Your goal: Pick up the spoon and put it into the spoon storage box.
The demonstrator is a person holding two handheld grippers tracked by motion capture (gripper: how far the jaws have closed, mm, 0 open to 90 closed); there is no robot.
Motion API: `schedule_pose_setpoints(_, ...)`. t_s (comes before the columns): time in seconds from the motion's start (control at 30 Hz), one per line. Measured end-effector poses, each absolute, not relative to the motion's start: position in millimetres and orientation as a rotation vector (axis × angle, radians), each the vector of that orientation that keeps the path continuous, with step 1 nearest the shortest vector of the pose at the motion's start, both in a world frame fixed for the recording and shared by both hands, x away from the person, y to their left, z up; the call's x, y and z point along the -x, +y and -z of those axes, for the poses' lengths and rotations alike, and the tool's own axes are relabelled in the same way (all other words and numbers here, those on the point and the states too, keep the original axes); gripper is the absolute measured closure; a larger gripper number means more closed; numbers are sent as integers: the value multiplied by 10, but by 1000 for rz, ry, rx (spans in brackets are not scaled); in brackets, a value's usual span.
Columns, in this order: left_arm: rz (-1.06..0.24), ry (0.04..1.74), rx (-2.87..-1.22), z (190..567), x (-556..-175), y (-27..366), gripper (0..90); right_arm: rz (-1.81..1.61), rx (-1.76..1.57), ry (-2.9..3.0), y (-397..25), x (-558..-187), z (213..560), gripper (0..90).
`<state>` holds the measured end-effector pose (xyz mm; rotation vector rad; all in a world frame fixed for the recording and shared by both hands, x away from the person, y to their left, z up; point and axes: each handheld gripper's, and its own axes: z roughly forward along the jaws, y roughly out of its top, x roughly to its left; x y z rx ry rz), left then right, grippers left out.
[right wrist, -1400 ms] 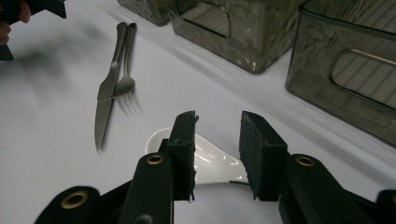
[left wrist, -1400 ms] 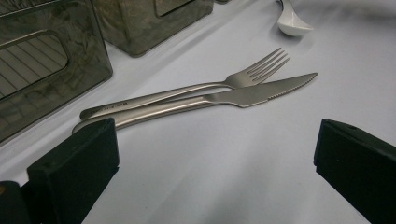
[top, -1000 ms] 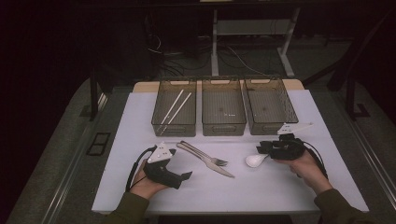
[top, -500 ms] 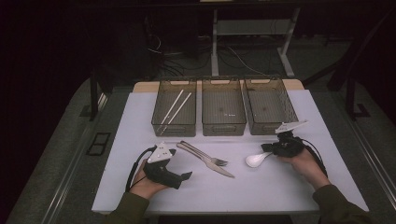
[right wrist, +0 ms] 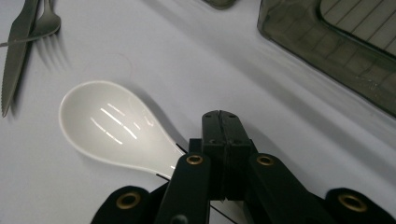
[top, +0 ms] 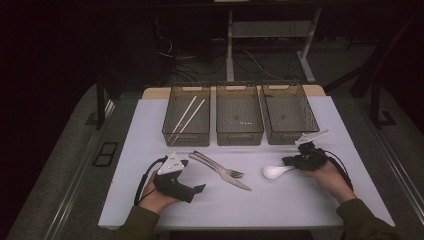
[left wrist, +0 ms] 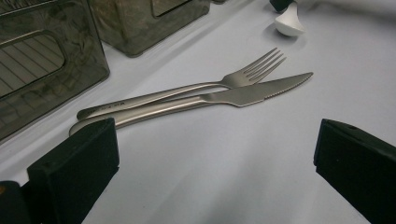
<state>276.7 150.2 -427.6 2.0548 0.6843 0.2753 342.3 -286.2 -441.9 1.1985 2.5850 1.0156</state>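
A white spoon [top: 273,172] [right wrist: 112,123] lies bowl-up on the white table. My right gripper [top: 294,162] [right wrist: 223,126] is shut on the spoon's handle end, its grey plate tipped up. A steel fork [top: 231,173] [left wrist: 254,73] and a steel knife [top: 241,184] [left wrist: 252,94] lie side by side in the middle, handles crossing. My left gripper [top: 195,177] [left wrist: 215,149] rests on the table just left of their handles. It is open, its jaws wide apart with nothing between them. The spoon [left wrist: 289,23] also shows far off in the left gripper view.
Three dark see-through bins stand in a row behind the cutlery: left bin [top: 186,137] holding two white chopsticks [top: 189,113], middle bin [top: 239,137], right bin [top: 287,136] just beyond my right gripper. The table's front edge [top: 240,226] is near both forearms.
My right gripper has turned, its grey plate tipping upward, while staying at the spoon's handle. The spoon has barely shifted. My left gripper, the fork and the knife have not moved.
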Motion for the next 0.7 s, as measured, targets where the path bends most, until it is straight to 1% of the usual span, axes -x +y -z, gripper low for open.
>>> schedule_pose_setpoints(0.33, -268, 686, -2057, 4276, -2762, 1500, 0, -978, -1187, 2619, -2882, -3305, 4416, 895)
schedule_pose_setpoints(0.4, -268, 684, -2058, 4274, -2762, 1500, 0, -987, -1185, 2613, -2883, -3304, 4405, 881)
schedule_pose_setpoints(0.5, -267, 684, -2058, 4276, -2765, 1501, 0, -1028, -1180, 2593, -2896, -3302, 4380, 840)
schedule_pose_setpoints(0.6, -268, 682, -2059, 4276, -2766, 1501, 0, -1073, -1171, 2578, -2899, -3299, 4359, 781)
schedule_pose_setpoints(0.67, -267, 682, -2059, 4277, -2765, 1500, 0, -1110, -1180, 2572, -2892, -3296, 4345, 686)
schedule_pose_setpoints(0.7, -267, 682, -2059, 4278, -2765, 1499, 0, -1125, -1177, 2569, -2887, -3296, 4339, 656)
